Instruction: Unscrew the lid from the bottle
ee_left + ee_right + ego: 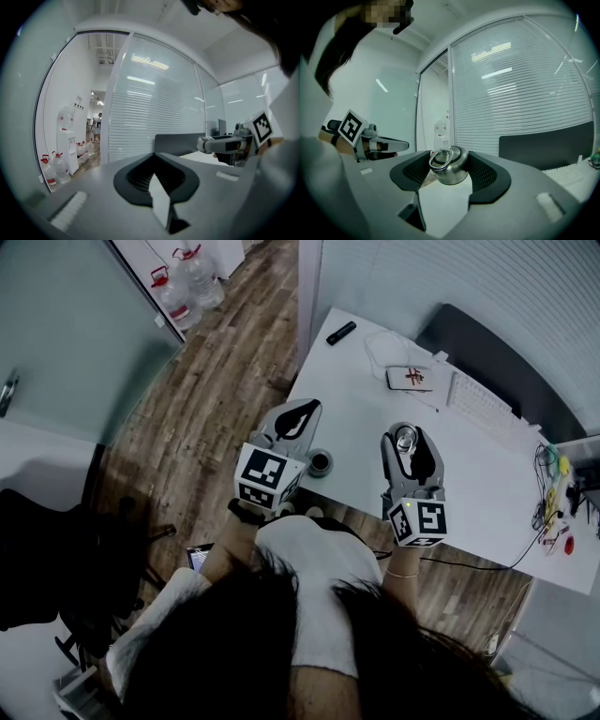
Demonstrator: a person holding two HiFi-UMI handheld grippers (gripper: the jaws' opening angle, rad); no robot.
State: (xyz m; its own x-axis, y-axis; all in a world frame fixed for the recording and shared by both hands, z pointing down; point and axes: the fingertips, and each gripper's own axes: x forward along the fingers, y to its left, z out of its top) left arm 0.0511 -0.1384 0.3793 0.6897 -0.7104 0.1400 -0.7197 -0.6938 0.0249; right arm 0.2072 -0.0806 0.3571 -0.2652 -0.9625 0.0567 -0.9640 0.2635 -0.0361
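Note:
My right gripper hangs over the white table, shut on a steel lid with a ring handle. In the right gripper view the lid sits tilted between both pads of the right gripper, clear of the table. A dark round bottle, seen from above, stands near the table's front edge between the two grippers. To its left my left gripper is shut with nothing in it. In the left gripper view the left gripper has its jaws together, and the right gripper shows to the side.
A keyboard, a phone-like device with a white cable and a black remote lie farther back on the table. Cables and small items sit at its right end. Water jugs and an office chair stand on the wood floor.

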